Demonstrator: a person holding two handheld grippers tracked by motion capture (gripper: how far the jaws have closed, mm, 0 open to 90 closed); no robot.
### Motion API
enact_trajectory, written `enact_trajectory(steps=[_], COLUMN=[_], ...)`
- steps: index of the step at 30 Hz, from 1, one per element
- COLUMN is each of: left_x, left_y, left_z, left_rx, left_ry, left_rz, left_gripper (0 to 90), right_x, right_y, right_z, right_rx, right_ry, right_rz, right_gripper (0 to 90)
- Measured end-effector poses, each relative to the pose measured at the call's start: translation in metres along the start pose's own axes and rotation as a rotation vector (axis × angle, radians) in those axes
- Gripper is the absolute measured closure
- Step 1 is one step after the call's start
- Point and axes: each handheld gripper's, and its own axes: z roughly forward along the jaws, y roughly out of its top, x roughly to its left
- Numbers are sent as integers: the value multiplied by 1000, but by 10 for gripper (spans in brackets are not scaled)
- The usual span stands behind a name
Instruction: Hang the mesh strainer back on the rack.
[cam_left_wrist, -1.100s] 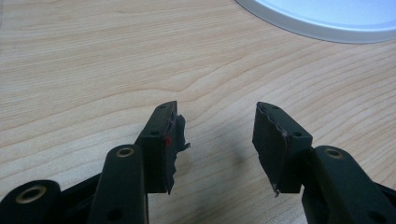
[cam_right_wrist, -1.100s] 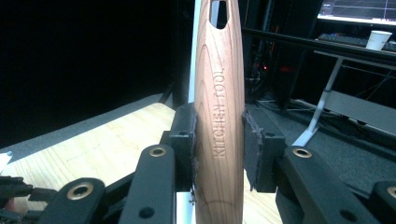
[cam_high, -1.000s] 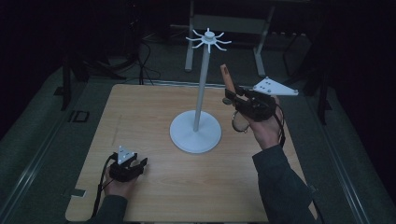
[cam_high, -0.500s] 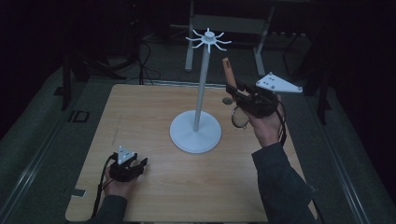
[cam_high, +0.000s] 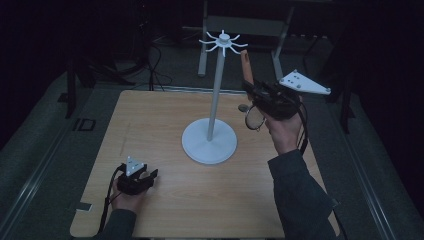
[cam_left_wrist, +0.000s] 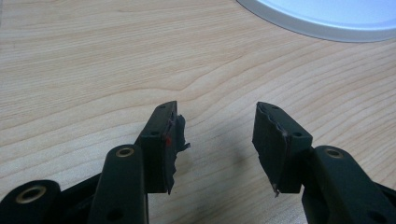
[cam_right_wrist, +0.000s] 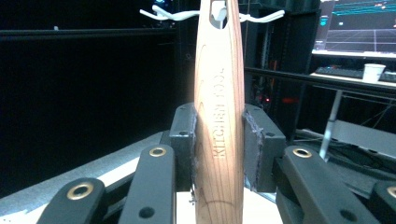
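Observation:
A white stand (cam_high: 209, 145) with a round base and a tall pole rises from the middle of the wooden table (cam_high: 150, 125), topped by a ring of hooks (cam_high: 223, 42). My right gripper (cam_high: 251, 89) is held up to the right of the pole, shut on a wooden-handled kitchen tool (cam_high: 246, 67). The handle (cam_right_wrist: 219, 93) points up, its hanging hole near the hooks (cam_right_wrist: 161, 14). A round metal-rimmed head (cam_high: 255, 119) hangs below the gripper. My left gripper (cam_high: 149, 176) rests open on the table at the front left, with bare wood between its fingers (cam_left_wrist: 217, 135).
The stand's base edge (cam_left_wrist: 327, 18) lies just ahead of the left gripper. Dark floor, cables and a metal frame (cam_high: 240, 25) surround the table. A desk with a screen and a white cup (cam_right_wrist: 372, 72) stands far off.
My right gripper has lifted the wooden-handled tool higher, so the handle's tip now reaches up toward the hooks. The left gripper has stayed put.

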Motion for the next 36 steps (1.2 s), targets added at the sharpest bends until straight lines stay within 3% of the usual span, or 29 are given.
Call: enact_trajectory(steps=[18,29,36], left_x=[0,0,0], left_y=[0,0,0], left_z=[0,0,0], left_rx=[0,4,5], left_ry=[-3,-2,-1], left_rz=[-1,-2,-3], left_gripper=[507,507,507], right_x=[-2,-2,-2], right_y=[1,-6,-7], right_z=[24,16,11], right_rx=[66,89,113], right_ry=[5,-34,-56], right_rz=[22,-4,-33], right_gripper=[666,389,284])
